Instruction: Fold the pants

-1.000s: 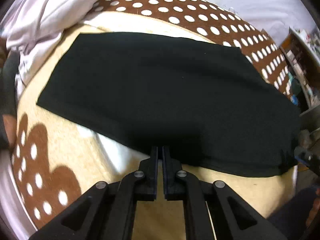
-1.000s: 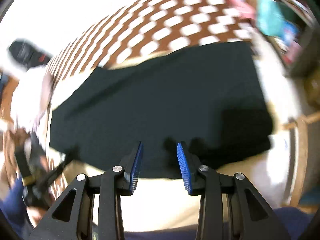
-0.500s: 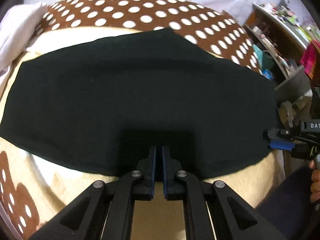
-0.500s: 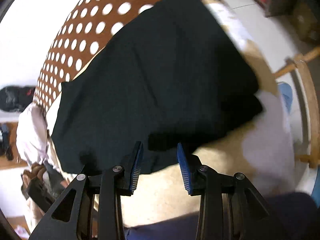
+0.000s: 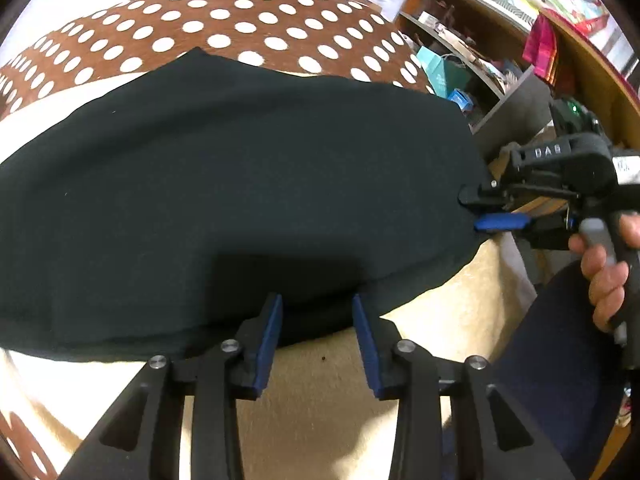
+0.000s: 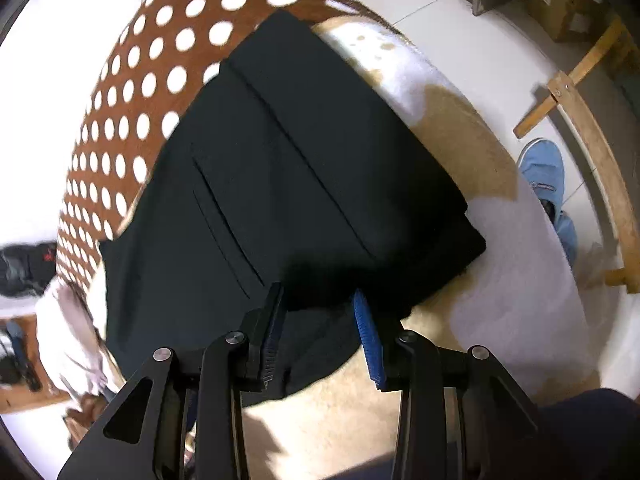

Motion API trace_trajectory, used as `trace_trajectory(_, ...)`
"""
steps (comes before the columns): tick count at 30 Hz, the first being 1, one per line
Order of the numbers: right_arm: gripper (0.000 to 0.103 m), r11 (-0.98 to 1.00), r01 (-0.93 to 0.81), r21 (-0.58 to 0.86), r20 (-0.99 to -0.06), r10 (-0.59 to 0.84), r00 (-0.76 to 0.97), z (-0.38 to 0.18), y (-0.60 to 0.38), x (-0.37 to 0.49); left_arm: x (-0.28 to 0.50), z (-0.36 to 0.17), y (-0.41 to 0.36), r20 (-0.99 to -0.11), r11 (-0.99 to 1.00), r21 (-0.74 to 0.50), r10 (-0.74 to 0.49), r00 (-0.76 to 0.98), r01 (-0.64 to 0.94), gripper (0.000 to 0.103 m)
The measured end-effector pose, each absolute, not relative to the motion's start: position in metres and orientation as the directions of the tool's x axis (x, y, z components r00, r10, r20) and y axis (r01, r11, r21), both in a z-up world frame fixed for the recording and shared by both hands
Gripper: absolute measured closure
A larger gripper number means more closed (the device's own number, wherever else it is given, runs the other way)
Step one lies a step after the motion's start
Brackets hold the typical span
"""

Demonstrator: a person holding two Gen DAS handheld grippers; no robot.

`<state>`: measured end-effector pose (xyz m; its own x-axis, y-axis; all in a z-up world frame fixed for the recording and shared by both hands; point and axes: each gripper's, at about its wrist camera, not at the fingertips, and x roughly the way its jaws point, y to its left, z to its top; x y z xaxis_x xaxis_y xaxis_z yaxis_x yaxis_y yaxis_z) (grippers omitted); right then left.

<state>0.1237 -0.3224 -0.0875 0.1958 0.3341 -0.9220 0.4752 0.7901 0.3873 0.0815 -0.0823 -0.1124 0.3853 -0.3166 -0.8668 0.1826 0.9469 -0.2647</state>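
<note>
Black pants [image 5: 240, 184] lie flat across the polka-dot blanket [image 5: 240, 28]; left gripper [image 5: 318, 308] and right gripper [image 6: 320, 300] both gape at the near hem, gripping nothing.

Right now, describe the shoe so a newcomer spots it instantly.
Find the brown, white-dotted plush blanket bearing the black folded pants. Past its pale right-hand edge, on the light tiled floor, sits the blue slip-on shoe, beside a curved wooden frame; nothing else there is blue fabric.
</note>
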Motion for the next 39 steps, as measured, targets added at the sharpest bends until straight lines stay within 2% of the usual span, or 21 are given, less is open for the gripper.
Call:
trace_trajectory(1, 0.066, 0.793, 0.466, 0.392, -0.920, 0.330, 0.212, -0.084, -0.324, 0.122, 0.084, -0.113, -0.086, -0.867, 0.949, -0.252, -0.309, 0.391, 0.191, 0.064)
trace_trajectory(2, 0.072, 0.794, 0.460, 0.397, -0.917, 0.321, 0.237, -0.080, -0.323, 0.122, 0.085, -0.112, -0.088, -0.867, 0.951, -0.238, -0.301, 0.398, 0.199, 0.064)
trace_trajectory(3, 0.087, 0.795, 0.455, 0.401, -0.914, 0.316, 0.253, -0.077, -0.323, 0.120, 0.085, -0.111, -0.091, -0.866, 0.951, -0.228, -0.296, 0.402, 0.211, 0.064)
trace_trajectory(6, 0.095, 0.775, 0.456, 0.437, -0.896, 0.335, 0.290, -0.072, -0.328, 0.118, 0.081, -0.108, -0.099, -0.862, 0.942, -0.207, -0.304, 0.406, 0.265, 0.064)
trace_trajectory(8, 0.096, 0.771, 0.447, 0.454, -0.887, 0.344, 0.308, -0.069, -0.329, 0.117, 0.076, -0.105, -0.108, -0.856, 0.923, -0.215, -0.335, 0.393, 0.319, 0.064)
trace_trajectory(12, 0.097, 0.761, 0.435, 0.482, -0.871, 0.358, 0.338, -0.059, -0.330, 0.113, 0.072, -0.105, -0.126, -0.869, 0.916, -0.125, -0.286, 0.403, 0.380, 0.064)
trace_trajectory(19, 0.097, 0.736, 0.431, 0.521, -0.845, 0.378, 0.378, -0.040, -0.326, 0.109, 0.080, -0.101, -0.124, -0.854, 0.925, -0.125, -0.284, 0.436, 0.358, 0.066)
trace_trajectory(21, 0.098, 0.740, 0.427, 0.520, -0.845, 0.373, 0.383, -0.035, -0.324, 0.107, 0.079, -0.105, -0.125, -0.858, 0.929, -0.123, -0.277, 0.432, 0.350, 0.102)
trace_trajectory(24, 0.098, 0.750, 0.433, 0.500, -0.855, 0.348, 0.385, -0.031, -0.328, 0.103, 0.078, -0.106, -0.121, -0.860, 0.925, -0.174, -0.310, 0.407, 0.336, 0.102)
trace_trajectory(29, 0.096, 0.755, 0.517, 0.404, -0.914, 0.307, 0.265, -0.060, -0.337, 0.102, 0.070, -0.099, -0.118, -0.849, 0.899, -0.246, -0.380, 0.366, 0.363, 0.102)
trace_trajectory(31, 0.096, 0.779, 0.519, 0.352, -0.932, 0.238, 0.274, -0.055, -0.341, 0.098, 0.068, -0.107, -0.117, -0.865, 0.904, -0.230, -0.360, 0.351, 0.362, 0.102)
trace_trajectory(34, 0.087, 0.782, 0.539, 0.313, -0.933, 0.147, 0.328, -0.037, -0.353, 0.090, 0.068, -0.109, -0.108, -0.857, 0.899, -0.284, -0.394, 0.332, 0.332, 0.102)
trace_trajectory(37, 0.087, 0.807, 0.488, 0.333, -0.915, 0.153, 0.373, -0.028, -0.347, 0.099, 0.072, -0.093, -0.090, -0.824, 0.903, -0.320, -0.415, 0.386, 0.287, 0.102)
trace_trajectory(39, 0.087, 0.839, 0.432, 0.331, -0.918, 0.180, 0.353, -0.036, -0.330, 0.108, 0.078, -0.084, -0.074, -0.813, 0.925, -0.314, -0.379, 0.442, 0.216, 0.102)
